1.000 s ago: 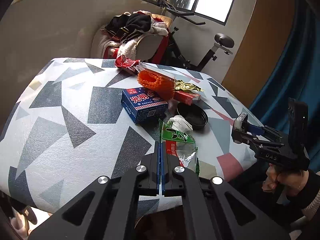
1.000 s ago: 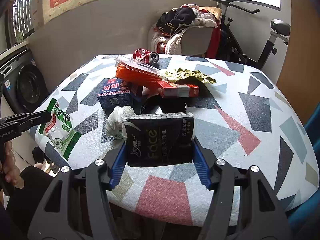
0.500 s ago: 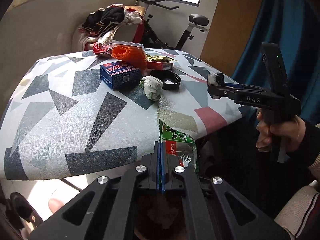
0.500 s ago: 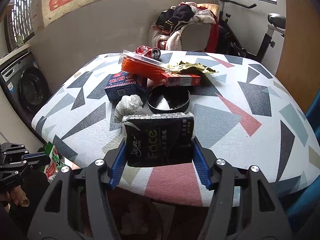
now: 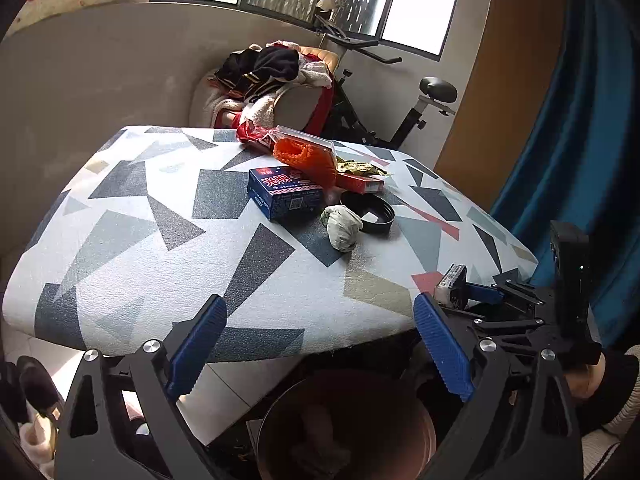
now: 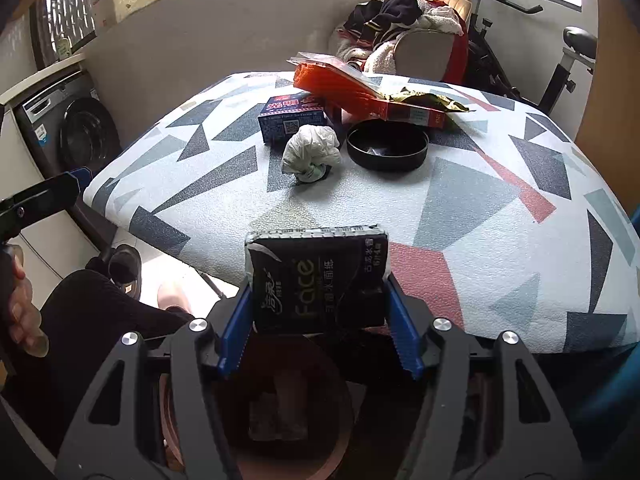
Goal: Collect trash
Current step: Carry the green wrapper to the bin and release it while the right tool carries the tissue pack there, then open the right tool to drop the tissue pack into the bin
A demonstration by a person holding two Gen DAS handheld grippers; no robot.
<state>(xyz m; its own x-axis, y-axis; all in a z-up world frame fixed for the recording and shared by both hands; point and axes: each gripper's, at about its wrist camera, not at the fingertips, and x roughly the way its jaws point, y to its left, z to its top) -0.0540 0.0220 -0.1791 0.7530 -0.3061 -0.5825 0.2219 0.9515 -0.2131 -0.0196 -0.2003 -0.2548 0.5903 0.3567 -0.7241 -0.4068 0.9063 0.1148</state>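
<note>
My left gripper (image 5: 320, 344) is open and empty, hanging off the table's near edge above a brown trash bin (image 5: 348, 428) that holds some trash. My right gripper (image 6: 318, 320) is shut on a black tissue pack (image 6: 318, 280) and holds it above the same bin (image 6: 280, 420). It also shows in the left wrist view (image 5: 452, 286). On the table lie a crumpled white wad (image 5: 341, 227), a blue box (image 5: 285, 192), a black lid (image 5: 372, 212), an orange bag (image 5: 306, 154), a red box (image 5: 360, 182) and a green-gold wrapper (image 5: 354, 166).
The patterned table (image 5: 160, 240) fills the middle. Behind it stand a chair piled with clothes (image 5: 276, 76) and an exercise bike (image 5: 400, 92). A washing machine (image 6: 68, 128) is at the left, a blue curtain (image 5: 580, 140) at the right. Slippers (image 6: 120, 268) lie on the floor.
My left gripper has opened and the green-and-white wrapper it held is gone from it. Both grippers have moved back off the table edge to above the bin. The right still holds the tissue pack.
</note>
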